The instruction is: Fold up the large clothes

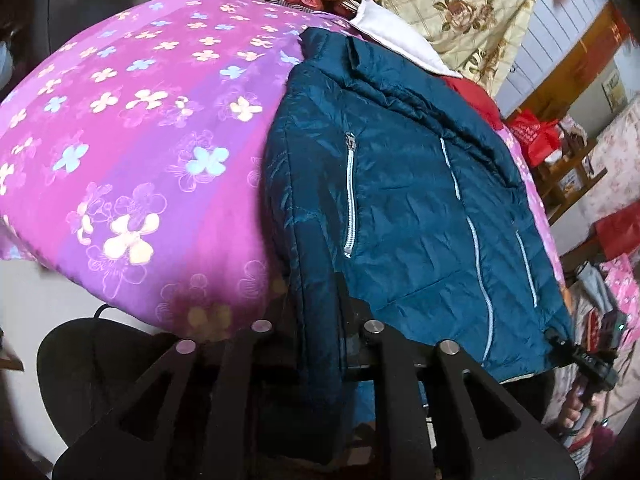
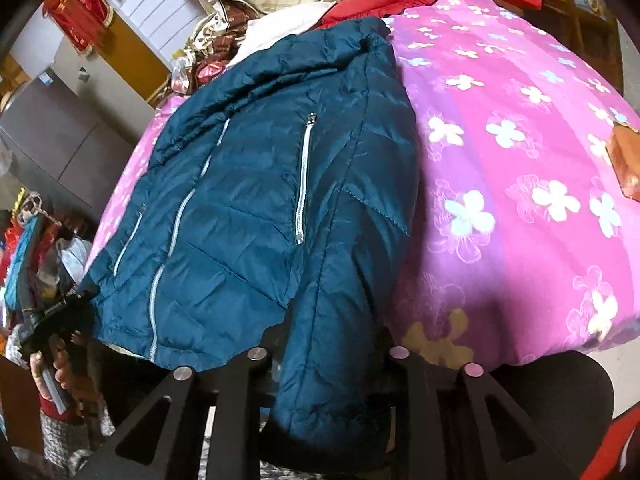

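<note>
The teal quilted jacket (image 1: 400, 184) lies front-up on the pink flowered quilt (image 1: 132, 128), and everything else sits around it. In the left gripper's view, the quilt spreads out to the left of the jacket, a white cloth (image 1: 396, 36) and a cream rose-patterned fabric (image 1: 464, 12) bunch beyond its collar, and a strip of red fabric (image 1: 476, 96) shows past its far shoulder. The left gripper (image 1: 316, 320) sits at the jacket's near hem, where one sleeve hangs off the edge of the quilt straight down between the black fingers (image 1: 344, 300); the fingers stand close together with the sleeve fabric running through them, but I cannot tell whether they actually press it or merely flank it. Off the jacket's lower right corner a hand (image 1: 580, 404) grips the handle of the other tool. In the right gripper's view, a hand (image 2: 52, 364) with the left tool's handle is at the jacket's lower left corner, a red hanging (image 2: 80, 20) is on the wall far beyond the jacket, and the quilt lies to the jacket's right. The right gripper (image 2: 328, 348) is also at the near hem, the other sleeve draped down between its narrowly parted fingers (image 2: 276, 340); whether it is pinched there is likewise unclear.
</note>
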